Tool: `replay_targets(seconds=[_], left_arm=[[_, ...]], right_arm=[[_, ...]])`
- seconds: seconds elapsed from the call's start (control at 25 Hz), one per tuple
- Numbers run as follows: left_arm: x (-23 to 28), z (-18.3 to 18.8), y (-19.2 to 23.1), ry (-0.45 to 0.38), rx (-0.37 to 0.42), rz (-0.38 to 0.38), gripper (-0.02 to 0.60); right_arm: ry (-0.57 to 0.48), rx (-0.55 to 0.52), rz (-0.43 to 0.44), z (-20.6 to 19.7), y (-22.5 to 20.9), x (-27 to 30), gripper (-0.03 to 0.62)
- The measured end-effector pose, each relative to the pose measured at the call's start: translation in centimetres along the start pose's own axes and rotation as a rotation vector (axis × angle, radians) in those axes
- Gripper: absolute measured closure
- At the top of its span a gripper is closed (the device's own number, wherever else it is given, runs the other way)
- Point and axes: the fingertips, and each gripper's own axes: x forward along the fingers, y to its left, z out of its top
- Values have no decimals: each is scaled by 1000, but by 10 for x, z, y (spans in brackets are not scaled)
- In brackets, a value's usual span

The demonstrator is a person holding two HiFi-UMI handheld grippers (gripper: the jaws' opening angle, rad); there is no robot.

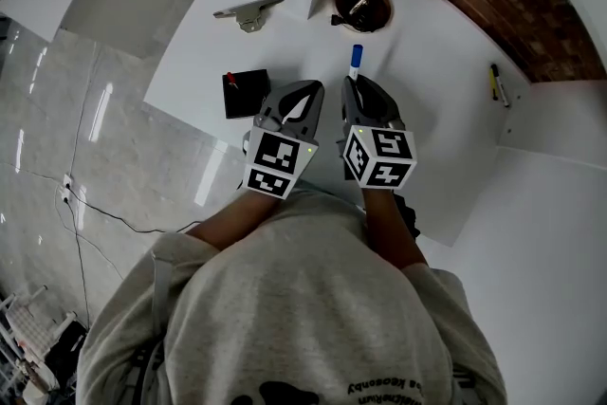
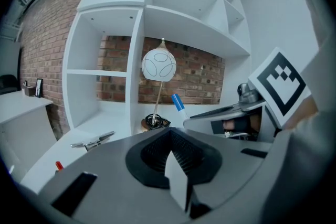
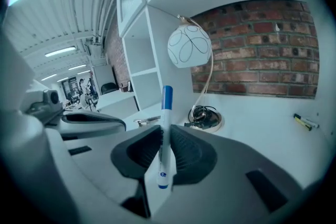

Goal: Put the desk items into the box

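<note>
1. right gripper [image 3: 167, 147] is clamped on a blue-capped marker [image 3: 165, 128], held over the white surface [image 1: 436, 119] and not yet in the small black box [image 1: 248, 95].
2. left gripper [image 2: 171, 136] sits beside it, jaws together, holding nothing.
3. a metal clip [image 1: 248, 12] and a yellow pen [image 1: 496, 82] lie out, so most of the task looks left to do.
4. the inside of the box is hard to see. a red item [image 1: 230, 78] is at its corner.

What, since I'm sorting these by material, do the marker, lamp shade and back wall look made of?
The marker looks plastic: smooth white barrel, glossy blue cap. The lamp shade is a glossy white globe with thin dark looping lines, perhaps glass or ceramic; I can't tell which. The back wall is bare matte red-brown brick with pale mortar joints.
</note>
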Motion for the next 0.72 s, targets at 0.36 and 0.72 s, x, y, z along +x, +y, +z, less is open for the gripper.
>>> replay_targets(seconds=[0.36,0.72], left_arm=[[-31,4,24,-34,-1,72,578],[-68,-2,61,-48,-30,165,578]], right_arm=[[-127,-70,135,26,52,1,520],[-163,-121,262,38,111,14,520]])
